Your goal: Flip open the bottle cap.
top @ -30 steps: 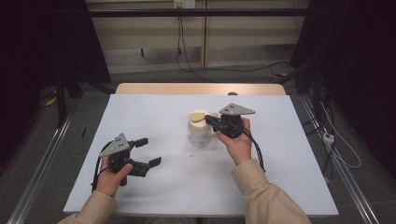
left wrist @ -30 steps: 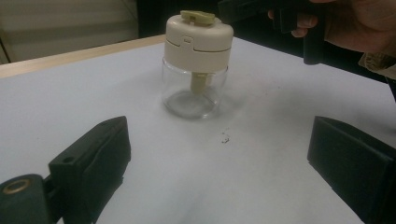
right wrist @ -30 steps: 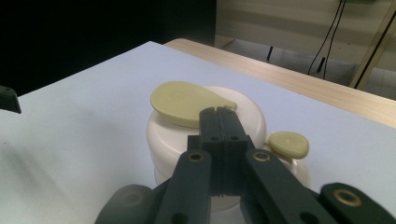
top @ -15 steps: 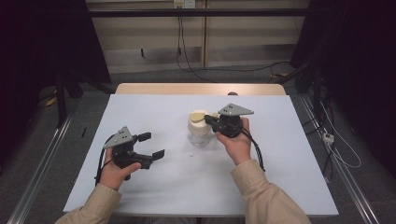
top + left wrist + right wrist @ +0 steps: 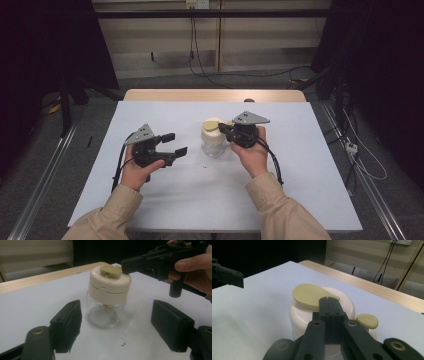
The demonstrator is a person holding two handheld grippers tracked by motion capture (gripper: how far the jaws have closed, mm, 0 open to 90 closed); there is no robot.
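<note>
My left tool [image 5: 172,143] sits mid-left on the white bench [image 5: 300,190], jaws wide apart, nothing between them, pointing toward the jar [image 5: 213,139]. In the left gripper view the jar [image 5: 108,295] stands upright just ahead of my two open pads [image 5: 67,326], not touching either. The jar has a clear glass body and a cream lid [image 5: 110,281] with an olive-yellow flap [image 5: 110,270] on top; something pale shows inside under the lid, too blurred through the glass to identify. My right tool [image 5: 223,129] is at the jar's top from the right side, jaws pressed together. In the right gripper view the closed tips [image 5: 329,301] lie over the edge of the flap [image 5: 309,295]; whether they pinch it or just rest on it I cannot tell, since the jaws hide the contact. A small round yellow knob [image 5: 367,320] shows right of the jaws, its base hidden. The lower jar is cut off behind my right tool there. In the high view my right hand [image 5: 251,152] covers most of the tool body, and a small dark speck [image 5: 205,165] on the bench in front of the jar is too small to identify. Cables [image 5: 200,55] run along the floor beyond the bench's wooden far edge [image 5: 215,95].
</note>
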